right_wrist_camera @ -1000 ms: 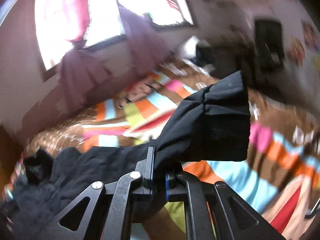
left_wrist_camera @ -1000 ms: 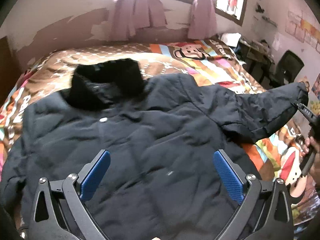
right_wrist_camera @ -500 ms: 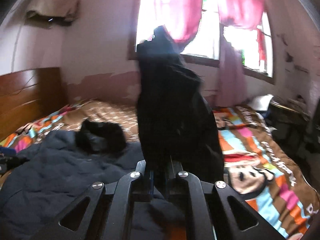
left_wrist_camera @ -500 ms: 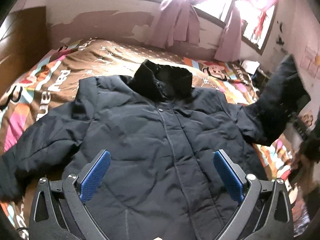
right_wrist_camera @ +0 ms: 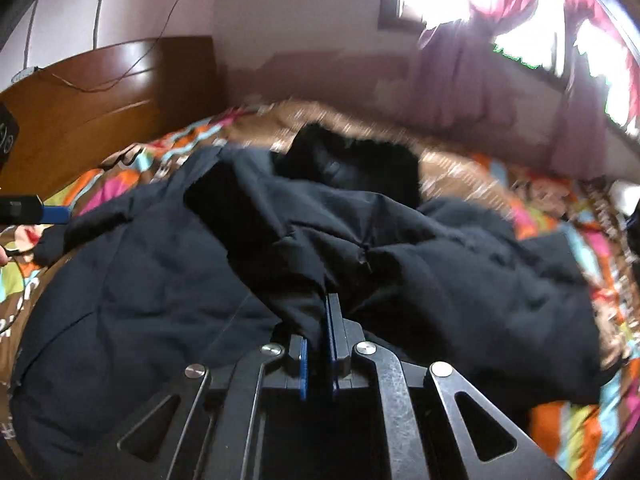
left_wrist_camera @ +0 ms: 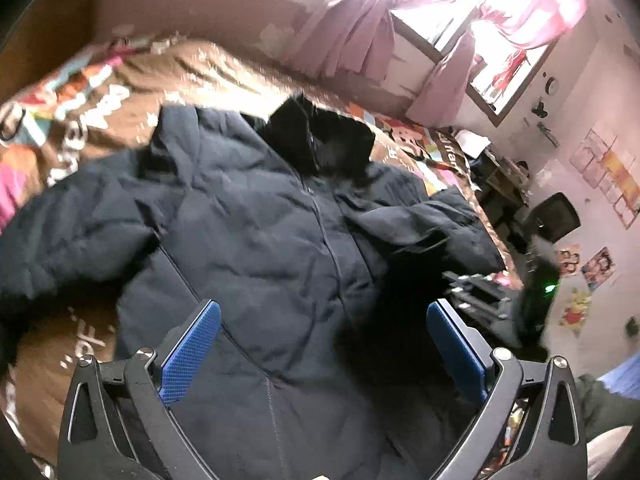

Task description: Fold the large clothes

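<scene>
Left wrist view: dark padded jacket [left_wrist_camera: 260, 248] spread front-up on a patterned bedspread [left_wrist_camera: 80, 128], collar toward the window. Left gripper [left_wrist_camera: 324, 344] hovering over the hem, jaws wide, nothing between them.

Right wrist view: right gripper [right_wrist_camera: 320, 312] clamped on the sleeve [right_wrist_camera: 272, 240], sleeve draped across the jacket's chest. Likely step: folding that sleeve inward. Next: laying it flat, letting go, then the opposite sleeve.
</scene>
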Tool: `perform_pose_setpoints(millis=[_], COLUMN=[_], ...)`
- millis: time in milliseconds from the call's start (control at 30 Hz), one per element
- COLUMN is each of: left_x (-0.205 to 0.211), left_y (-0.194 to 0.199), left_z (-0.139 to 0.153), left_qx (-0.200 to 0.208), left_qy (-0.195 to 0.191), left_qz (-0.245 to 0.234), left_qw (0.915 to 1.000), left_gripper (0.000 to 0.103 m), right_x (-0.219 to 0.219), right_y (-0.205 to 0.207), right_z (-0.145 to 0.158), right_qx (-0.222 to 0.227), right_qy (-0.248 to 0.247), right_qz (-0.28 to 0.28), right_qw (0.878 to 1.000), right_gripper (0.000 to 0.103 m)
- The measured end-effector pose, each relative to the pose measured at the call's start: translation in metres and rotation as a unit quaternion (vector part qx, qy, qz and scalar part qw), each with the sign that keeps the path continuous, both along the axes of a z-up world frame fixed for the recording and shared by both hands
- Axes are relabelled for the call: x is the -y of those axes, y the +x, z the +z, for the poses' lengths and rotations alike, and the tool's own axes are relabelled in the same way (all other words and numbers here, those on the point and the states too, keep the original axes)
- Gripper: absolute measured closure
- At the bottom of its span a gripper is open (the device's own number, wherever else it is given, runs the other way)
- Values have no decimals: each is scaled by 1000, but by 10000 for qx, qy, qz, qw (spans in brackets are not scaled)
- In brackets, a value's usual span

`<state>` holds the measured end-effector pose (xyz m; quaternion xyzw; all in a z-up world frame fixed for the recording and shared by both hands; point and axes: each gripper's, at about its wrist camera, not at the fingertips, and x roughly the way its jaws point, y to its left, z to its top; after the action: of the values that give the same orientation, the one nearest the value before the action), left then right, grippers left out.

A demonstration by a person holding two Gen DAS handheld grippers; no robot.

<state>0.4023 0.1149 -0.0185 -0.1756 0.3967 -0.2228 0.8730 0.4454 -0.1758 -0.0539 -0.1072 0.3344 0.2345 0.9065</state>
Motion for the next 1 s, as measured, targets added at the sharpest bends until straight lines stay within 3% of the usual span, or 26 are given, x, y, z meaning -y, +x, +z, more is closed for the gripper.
perform_pose_setpoints(millis=[200,367,500,567,633,733,1000], left_x=[6,14,16,17,16,22,50], left_y=[21,41,54,61,65,70,84], left_z=[-26,-46,-56,-60,-63,-72,-81], left_qx=[-696,-1172,-1250,-1257,-1252,-1319,-1192], left_qy=[-610,-894,-850,-804,-699,-566,13], left_qz=[-33,118,236,302,415,442,362], left_qw=[9957,9890,9882,9883,9888,9887,9922], left_gripper=[2,3,5,12,24,48,51], right_x=[-17,-17,-10,-8,-7,-9,4], right_y=[7,10,5,-1,-9,-24,-39], right_z=[-35,-42,-45,-44,-43,-39,-36], right_qx=[-769,-976,-1242,-1270,-1291,-1144,-1030], right_qy=[179,162,270,318,375,233,197], right_qz=[136,217,420,549,719,906,968], right_qw=[9968,9949,9910,9899,9883,9890,9898], right_gripper=[95,92,81,68,38,34,34])
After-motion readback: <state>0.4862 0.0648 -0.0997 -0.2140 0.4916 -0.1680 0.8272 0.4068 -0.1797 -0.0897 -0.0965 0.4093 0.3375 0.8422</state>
